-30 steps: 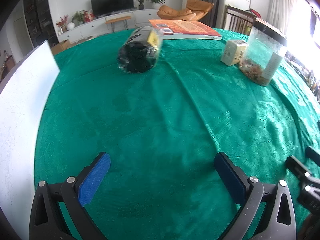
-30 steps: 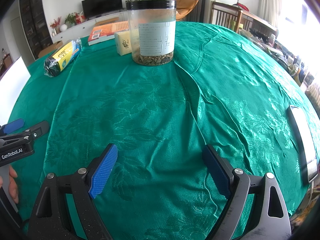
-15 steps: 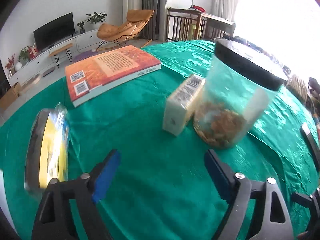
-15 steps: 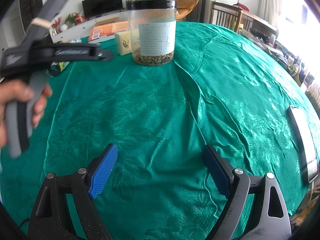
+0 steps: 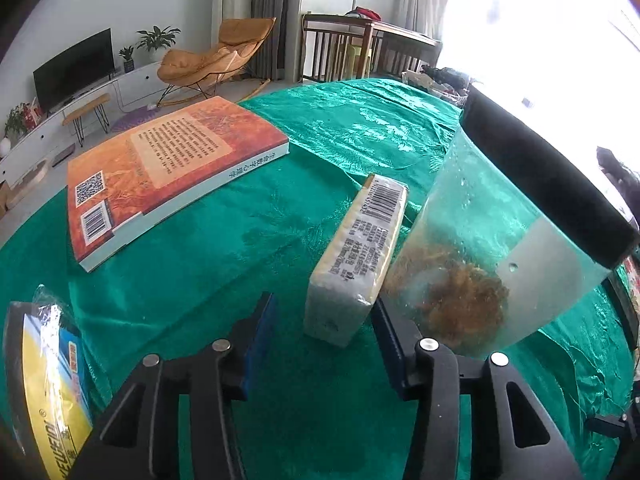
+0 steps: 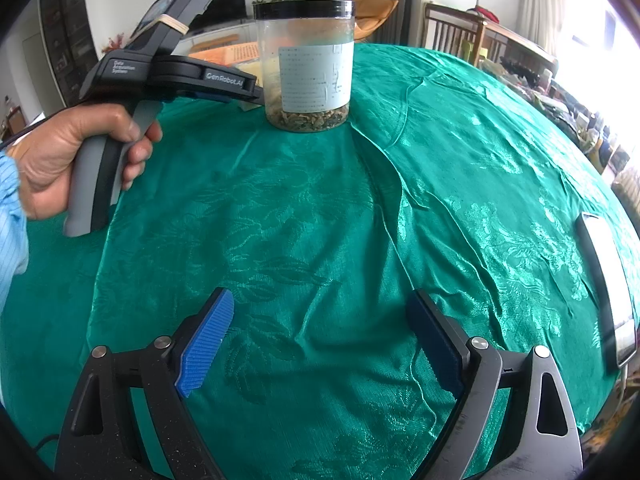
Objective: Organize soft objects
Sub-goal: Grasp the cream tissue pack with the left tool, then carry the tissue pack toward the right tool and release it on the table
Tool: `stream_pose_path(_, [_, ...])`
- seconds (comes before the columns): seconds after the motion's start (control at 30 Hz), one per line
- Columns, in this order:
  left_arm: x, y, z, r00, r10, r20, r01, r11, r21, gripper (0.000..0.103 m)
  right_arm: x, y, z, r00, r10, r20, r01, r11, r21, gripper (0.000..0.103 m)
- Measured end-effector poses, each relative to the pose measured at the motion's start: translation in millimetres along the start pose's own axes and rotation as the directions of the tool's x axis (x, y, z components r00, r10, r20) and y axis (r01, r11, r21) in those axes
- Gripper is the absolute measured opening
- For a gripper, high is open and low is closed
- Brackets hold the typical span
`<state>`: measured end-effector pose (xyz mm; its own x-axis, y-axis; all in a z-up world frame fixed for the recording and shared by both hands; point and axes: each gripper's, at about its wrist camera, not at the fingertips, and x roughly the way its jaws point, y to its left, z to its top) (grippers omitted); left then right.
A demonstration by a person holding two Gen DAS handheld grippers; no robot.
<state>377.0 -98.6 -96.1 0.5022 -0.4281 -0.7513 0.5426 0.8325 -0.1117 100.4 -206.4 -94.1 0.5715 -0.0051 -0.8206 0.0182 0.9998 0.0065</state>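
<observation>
A pale yellow wrapped packet [image 5: 356, 252] with a barcode lies on the green cloth, leaning against a clear jar [image 5: 500, 248] with a black lid. My left gripper [image 5: 324, 332] has the packet's near end between its blue pads, and the jaws are closing. A gap still shows on the left side, while the right pad sits at the packet's edge. A roll in clear wrap with a yellow label [image 5: 44, 380] lies at the lower left. My right gripper [image 6: 320, 320] is open over bare cloth with nothing in it.
An orange book [image 5: 168, 168] lies behind the packet on the left. The right wrist view shows the jar [image 6: 306, 64], a hand [image 6: 68, 152] on the left gripper's handle, and a phone [image 6: 608, 280] near the table's right edge.
The left gripper swung away from the roll and came up to the packet beside the jar, its jaws narrowing around it. The right gripper has not moved.
</observation>
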Motion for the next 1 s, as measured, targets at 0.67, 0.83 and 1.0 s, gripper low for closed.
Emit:
stream_pose_path(0.67, [-119, -74, -111, 0.998, -0.025, 0.058, 0.026, 0.999, -0.027, 0.026, 0, -1, 2, 1.000, 0.006, 0.000, -0.006, 1.000, 0.003, 0.091])
stream_pose_path(0.83, [-112, -108, -107, 1.000, -0.009, 0.025, 0.009, 1.000, 0.005, 0.032, 0, -6, 4, 1.000, 0.020, 0.004, -0.020, 1.000, 0.021, 0.091])
stream_pose_path(1.0, [-124, -85, -119, 0.988, 0.147, 0.037, -0.144, 0.986, -0.084, 0.089, 1, -5, 3, 1.000, 0.014, 0.004, -0.014, 1.000, 0.018, 0.091])
